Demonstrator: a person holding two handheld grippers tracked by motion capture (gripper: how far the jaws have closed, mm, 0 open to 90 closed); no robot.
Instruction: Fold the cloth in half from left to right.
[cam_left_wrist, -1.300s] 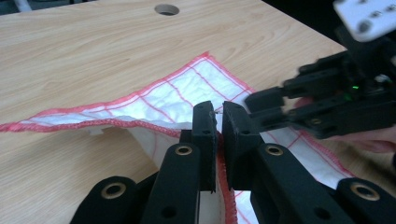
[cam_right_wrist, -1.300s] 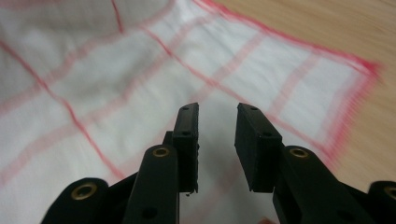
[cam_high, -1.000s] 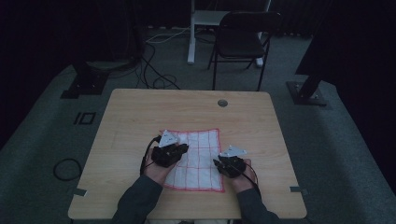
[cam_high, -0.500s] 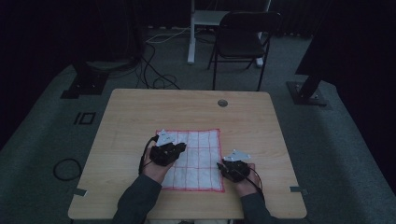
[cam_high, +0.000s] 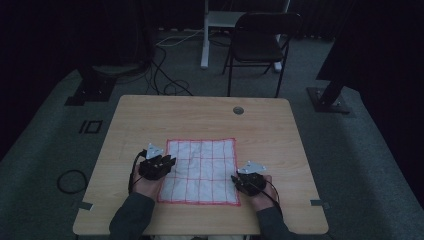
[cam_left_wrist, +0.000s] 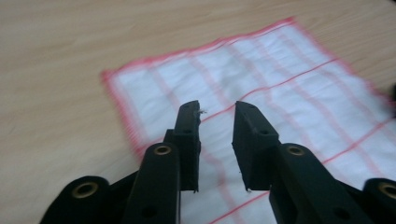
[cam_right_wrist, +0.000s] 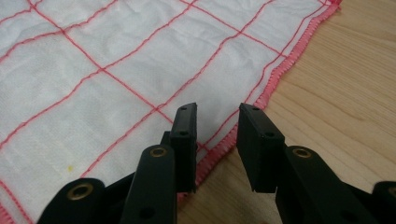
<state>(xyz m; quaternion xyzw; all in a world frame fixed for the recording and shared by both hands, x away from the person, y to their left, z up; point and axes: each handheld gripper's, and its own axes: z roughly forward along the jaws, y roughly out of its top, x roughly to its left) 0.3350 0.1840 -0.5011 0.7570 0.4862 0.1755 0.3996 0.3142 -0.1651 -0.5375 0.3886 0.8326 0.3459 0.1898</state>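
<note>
Looking down from the high view: a white cloth (cam_high: 200, 171) with a red grid and red hem lies spread flat on the light wooden desk (cam_high: 200, 120), toward the near middle. Left claw (cam_high: 169, 162) sits at the cloth's left edge, about halfway along it, held by the left hand (cam_high: 145, 184), a dark sleeve behind. Right claw (cam_high: 237, 179) sits at the cloth's near right corner, held by the right hand (cam_high: 261, 196). Each carries a grey three-cornered plate on top. Jaw spacing is too small to read from here. Beyond the desk, a dark folding chair (cam_high: 260, 42) stands on grey floor, with cables (cam_high: 167, 75) trailing to the far left.

Left gripper view: the left claw (cam_left_wrist: 217, 109) has its two black jaws parted with a moderate gap, nothing between them. They hang over the cloth (cam_left_wrist: 261, 93), just inside its red-hemmed edge; one corner of the cloth shows at the left. Picture is blurred. A wisp of fibre clings to one jaw tip.

Right gripper view: the right claw (cam_right_wrist: 217, 112) is likewise parted, gap moderate, empty. One jaw stands over the cloth (cam_right_wrist: 116, 70), the other over bare desk (cam_right_wrist: 336, 93), so the red hem runs beneath the gap. A small yellow speck (cam_right_wrist: 70, 167) marks the cloth near the lower left.
</note>
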